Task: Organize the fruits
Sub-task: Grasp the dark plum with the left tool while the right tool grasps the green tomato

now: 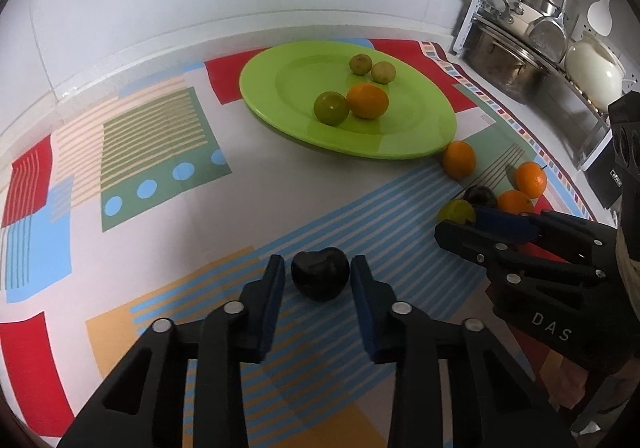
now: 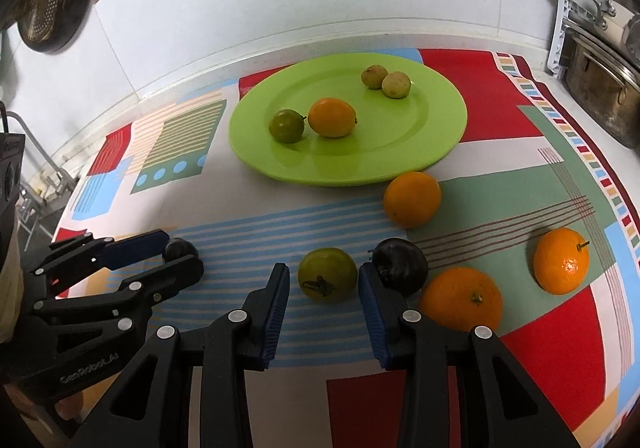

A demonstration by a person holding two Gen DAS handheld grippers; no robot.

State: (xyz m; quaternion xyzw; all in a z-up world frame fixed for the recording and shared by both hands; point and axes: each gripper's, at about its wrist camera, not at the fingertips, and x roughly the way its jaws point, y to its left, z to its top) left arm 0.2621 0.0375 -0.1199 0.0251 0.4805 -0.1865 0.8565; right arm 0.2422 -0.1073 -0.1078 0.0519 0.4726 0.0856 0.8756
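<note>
My left gripper (image 1: 318,268) is shut on a dark plum (image 1: 320,274) that rests on the patterned cloth; the right wrist view shows the same left gripper (image 2: 182,250) at the left. My right gripper (image 2: 324,276) is shut on a green fruit (image 2: 327,274), also down on the cloth. A second dark plum (image 2: 400,264) touches the outside of its right finger. Three oranges (image 2: 412,199) lie loose nearby. The green plate (image 2: 360,156) beyond holds an orange, a green fruit and two small yellowish fruits. In the left wrist view my right gripper (image 1: 460,218) sits at the right.
A rack with steel pots and pans (image 1: 508,68) stands at the back right, just off the cloth. A white wall runs behind the plate. A round strainer (image 2: 44,4) hangs at the upper left, with a tap (image 2: 40,164) below it.
</note>
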